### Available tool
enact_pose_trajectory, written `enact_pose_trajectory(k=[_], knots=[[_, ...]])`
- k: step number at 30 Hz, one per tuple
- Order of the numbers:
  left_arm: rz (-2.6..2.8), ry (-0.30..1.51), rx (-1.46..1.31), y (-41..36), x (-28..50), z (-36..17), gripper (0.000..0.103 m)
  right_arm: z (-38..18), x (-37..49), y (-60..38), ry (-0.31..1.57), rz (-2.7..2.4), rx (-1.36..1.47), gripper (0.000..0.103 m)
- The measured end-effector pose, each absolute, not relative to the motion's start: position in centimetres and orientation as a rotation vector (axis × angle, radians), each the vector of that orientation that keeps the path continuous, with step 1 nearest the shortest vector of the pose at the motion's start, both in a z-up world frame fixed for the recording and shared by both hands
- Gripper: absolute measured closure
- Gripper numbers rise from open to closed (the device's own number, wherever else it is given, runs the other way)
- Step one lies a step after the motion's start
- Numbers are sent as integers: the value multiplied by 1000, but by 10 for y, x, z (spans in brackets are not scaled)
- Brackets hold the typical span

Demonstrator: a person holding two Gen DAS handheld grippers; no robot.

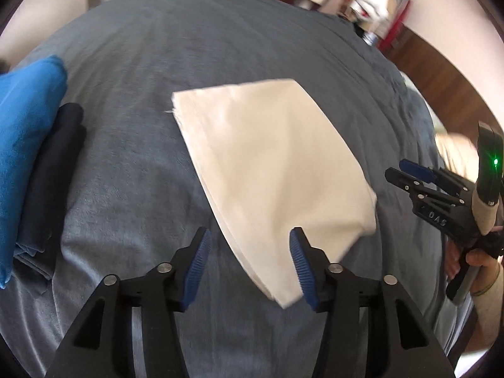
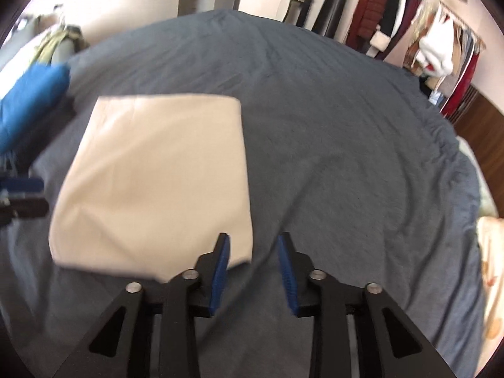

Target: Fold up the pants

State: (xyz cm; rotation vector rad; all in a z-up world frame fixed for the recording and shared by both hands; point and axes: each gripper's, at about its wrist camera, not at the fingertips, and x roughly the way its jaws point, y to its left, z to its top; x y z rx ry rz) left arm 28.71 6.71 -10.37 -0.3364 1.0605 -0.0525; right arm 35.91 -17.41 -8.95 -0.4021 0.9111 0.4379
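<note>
The cream pants (image 1: 271, 170) lie folded into a flat rectangle on the grey-blue bedspread (image 1: 132, 163); they also show in the right wrist view (image 2: 157, 182). My left gripper (image 1: 249, 239) is open and empty, hovering over the near edge of the fold. My right gripper (image 2: 253, 242) is open and empty, just right of the fold's near right corner. It also shows at the right of the left wrist view (image 1: 400, 173), held by a hand. The left gripper's fingertips (image 2: 25, 186) show at the left edge of the right wrist view.
A blue folded garment (image 1: 25, 145) and a dark folded garment (image 1: 53, 176) lie stacked at the bed's left side; the blue one also shows in the right wrist view (image 2: 31, 97). A rack of hanging clothes (image 2: 419, 31) stands behind the bed. The bedspread (image 2: 346, 145) stretches right.
</note>
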Motion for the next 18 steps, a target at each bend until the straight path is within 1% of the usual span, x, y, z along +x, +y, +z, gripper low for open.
enact_pose_trajectory(k=[4,8,18], knots=[[-28,1032,-349,74,301,-110,47,-87,398,-169,932,480,-292,58],[-15,1019,-362,78,313,-121,47,-97,426,-155,952,538,-249,58],[-3,1025,-433,90,333,-143,44,-131,450,-142,1018,563,-203,58]])
